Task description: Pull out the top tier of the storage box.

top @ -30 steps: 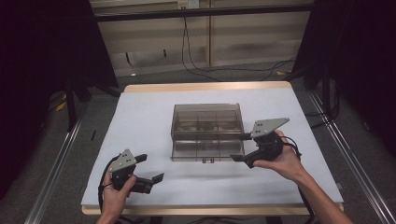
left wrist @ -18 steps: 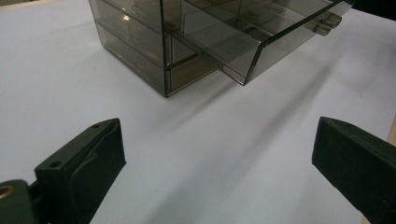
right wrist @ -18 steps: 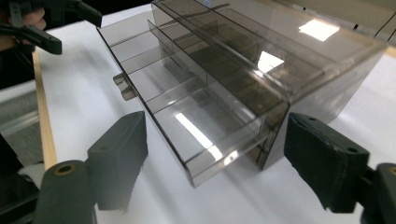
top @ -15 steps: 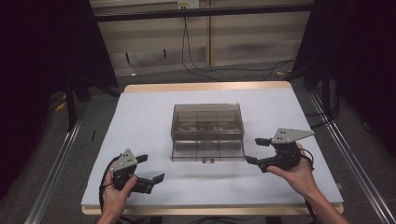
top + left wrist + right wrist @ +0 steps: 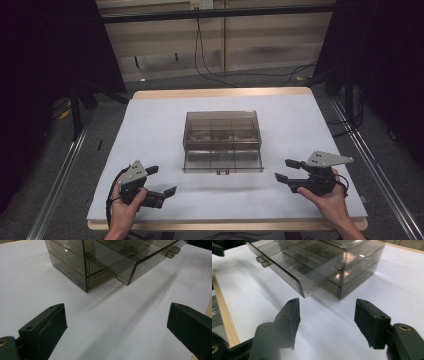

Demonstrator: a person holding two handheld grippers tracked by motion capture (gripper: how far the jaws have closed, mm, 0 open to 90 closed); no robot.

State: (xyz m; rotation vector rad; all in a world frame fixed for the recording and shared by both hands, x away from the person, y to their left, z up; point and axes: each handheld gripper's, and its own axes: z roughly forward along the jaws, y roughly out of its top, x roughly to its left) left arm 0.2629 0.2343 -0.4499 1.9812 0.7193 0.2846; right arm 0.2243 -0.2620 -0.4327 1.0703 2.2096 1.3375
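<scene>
A smoky see-through drawer cabinet (image 5: 221,127) stands in the middle of the white table. Its bottom drawer (image 5: 222,161) is pulled out toward me, with a small handle (image 5: 222,172) at its front. My left gripper (image 5: 162,180) rests near the front left edge, open and with nothing in it, well clear of the cabinet (image 5: 72,262). My right gripper (image 5: 284,170) hovers to the right of the drawer (image 5: 287,267) and apart from it. Its jaws have just been closing partway and stand open with only bare table between them (image 5: 327,312).
The white table cover (image 5: 150,125) has a wooden rim at the front and back. Metal rails (image 5: 60,175) run along both sides over dark floor. Cables (image 5: 220,75) lie on the floor behind the table.
My right gripper has drawn away from the drawer's right front corner, moving right and toward me and sinking a little. Its jaws have narrowed. The left gripper has not moved.
</scene>
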